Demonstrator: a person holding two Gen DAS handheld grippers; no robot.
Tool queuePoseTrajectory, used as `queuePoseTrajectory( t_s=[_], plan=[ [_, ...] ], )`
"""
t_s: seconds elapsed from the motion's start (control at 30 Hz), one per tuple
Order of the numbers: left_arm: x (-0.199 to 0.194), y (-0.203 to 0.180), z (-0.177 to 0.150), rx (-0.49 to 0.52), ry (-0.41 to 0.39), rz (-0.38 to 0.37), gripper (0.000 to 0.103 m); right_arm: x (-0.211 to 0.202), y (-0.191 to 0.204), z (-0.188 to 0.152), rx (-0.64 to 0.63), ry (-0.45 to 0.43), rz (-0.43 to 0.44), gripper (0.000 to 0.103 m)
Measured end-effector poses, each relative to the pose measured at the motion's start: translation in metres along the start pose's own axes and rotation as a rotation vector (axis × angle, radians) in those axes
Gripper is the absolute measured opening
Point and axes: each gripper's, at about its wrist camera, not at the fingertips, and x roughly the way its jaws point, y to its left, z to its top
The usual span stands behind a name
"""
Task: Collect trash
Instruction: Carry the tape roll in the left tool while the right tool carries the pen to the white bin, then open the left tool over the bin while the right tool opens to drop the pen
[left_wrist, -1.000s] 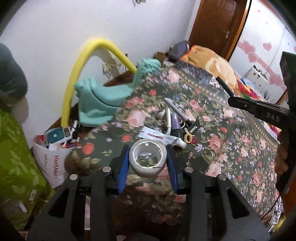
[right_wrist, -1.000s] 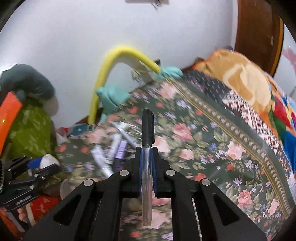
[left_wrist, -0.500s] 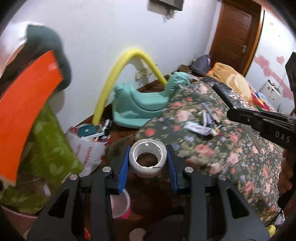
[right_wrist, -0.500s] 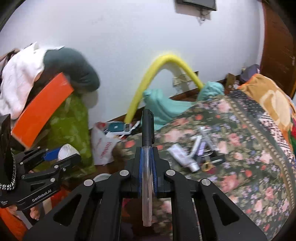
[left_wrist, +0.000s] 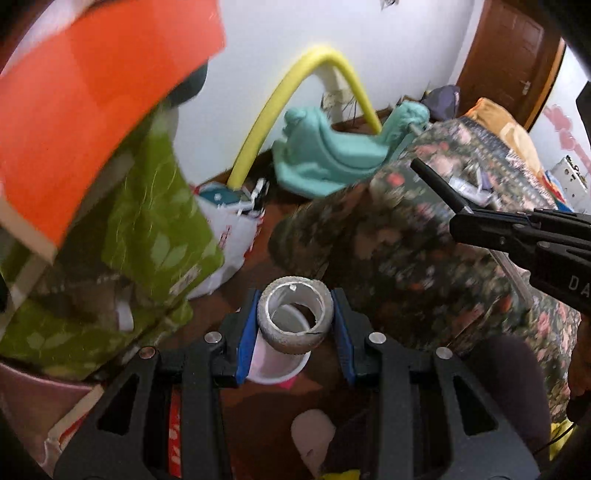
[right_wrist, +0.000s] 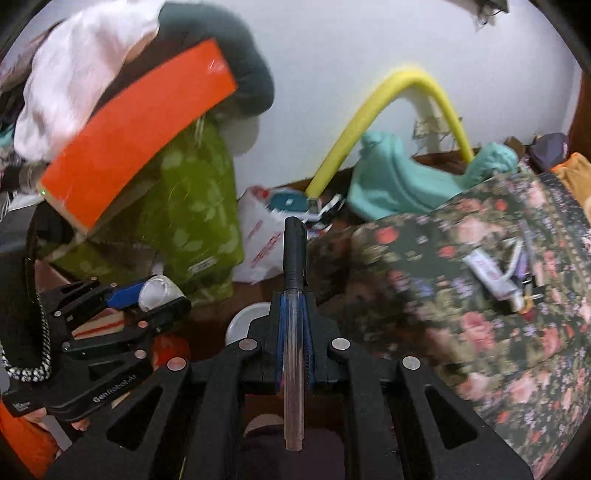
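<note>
My left gripper (left_wrist: 294, 325) is shut on a grey tape roll (left_wrist: 295, 338), its blue pads pressing both sides. Under the roll a white cup with a pink base (left_wrist: 275, 371) stands on the brown floor. My right gripper (right_wrist: 294, 325) is shut on a pen (right_wrist: 294, 254) with a clear barrel and a black cap pointing forward. The cup's rim (right_wrist: 240, 325) shows just left of that gripper. In the left wrist view the right gripper (left_wrist: 460, 221) comes in from the right with the pen (left_wrist: 437, 186). The right wrist view shows the left gripper (right_wrist: 151, 299) holding the roll (right_wrist: 159, 291).
A bed with a flowered cover (right_wrist: 480, 314) fills the right side, with a tube and several small items (right_wrist: 491, 273) on it. A white plastic bag (left_wrist: 229, 229), green cloth (left_wrist: 155, 221), an orange board (left_wrist: 92, 92) and a teal object (left_wrist: 332, 158) crowd the left and far side.
Both grippers have swung left, off the bed and down toward the floor, each keeping its hold. The cup has come under the tape roll; the bed's items have slid to the right.
</note>
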Motion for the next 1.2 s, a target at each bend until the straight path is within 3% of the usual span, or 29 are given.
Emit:
queuePoseTrajectory(
  t_s=[0.3, 0.53, 0.7, 0.8, 0.83, 0.9, 1.2],
  plan=[
    [0.055, 0.048, -0.033, -0.082, 0.159, 0.003, 0.038, 0.076, 0.033, -0.002, -0.001, 0.183, 0.071, 0.008],
    [0.091, 0.069, -0.042, -0.121, 0.251, -0.019, 0.037, 0.119, 0.046, 0.005, -0.009, 0.274, 0.112, 0.008],
    [0.1, 0.077, -0.036, -0.159, 0.234, -0.034, 0.039, 0.134, 0.053, 0.014, -0.015, 0.292, 0.124, 0.009],
    [0.106, 0.082, -0.033, -0.182, 0.248, -0.031, 0.048, 0.139, 0.052, 0.018, -0.008, 0.307, 0.113, 0.023],
    [0.106, 0.083, -0.033, -0.187, 0.249, -0.031, 0.048, 0.14, 0.052, 0.018, -0.005, 0.306, 0.112, 0.031],
    [0.107, 0.084, -0.034, -0.188, 0.254, -0.033, 0.048, 0.139, 0.05, 0.018, 0.002, 0.3, 0.108, 0.037],
    [0.085, 0.077, -0.031, -0.18, 0.214, -0.033, 0.048, 0.114, 0.042, 0.018, -0.007, 0.258, 0.085, 0.037]
  ],
)
